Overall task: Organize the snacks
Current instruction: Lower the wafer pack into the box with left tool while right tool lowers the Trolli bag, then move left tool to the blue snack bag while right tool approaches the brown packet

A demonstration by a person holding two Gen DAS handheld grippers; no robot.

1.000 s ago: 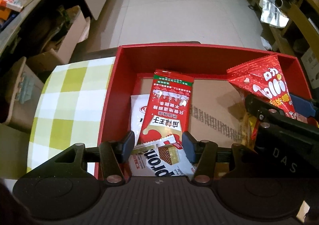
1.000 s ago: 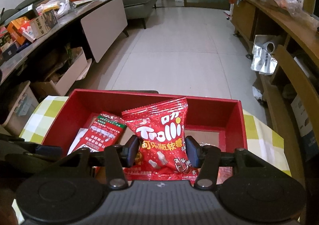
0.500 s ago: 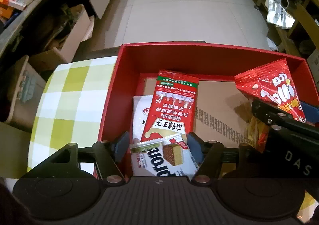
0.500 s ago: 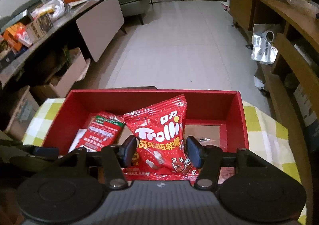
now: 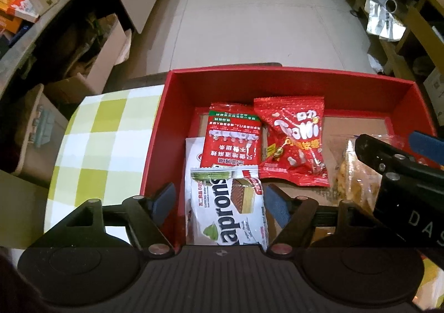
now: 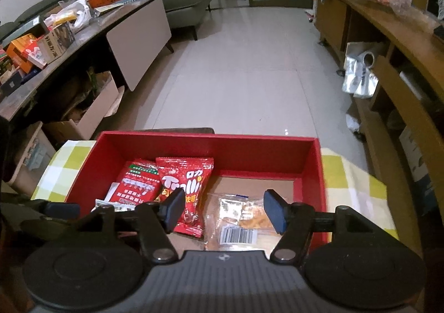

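Table with green-and-white checked cloth point(image 5: 111, 130): carries the box; cloth shows past the box's left and right sides.

Red cardboard box point(image 5: 277, 82): open-topped, brown floor, serving as the collection bin for the snacks; right half of its floor bare at the far wall.

Kaprons wafer pack point(image 5: 230, 213): white, at the near left corner, lying over the lower edge of the red-and-green packet, probably because the left side is filling up.

Red-and-green packet point(image 5: 233, 141): flat, left of centre, atop a white pack.

Trolli gummy bag point(image 5: 294, 141): flat, just beside that packet, mid-floor.

Clear bag of fried snacks point(image 6: 241, 218): near edge, right of the Trolli bag, barcode up.

Left gripper point(image 5: 219, 202): jaws spread, grasping nothing, over the wafer pack.

Right gripper point(image 6: 224, 211): jaws spread, empty, over the clear bag.
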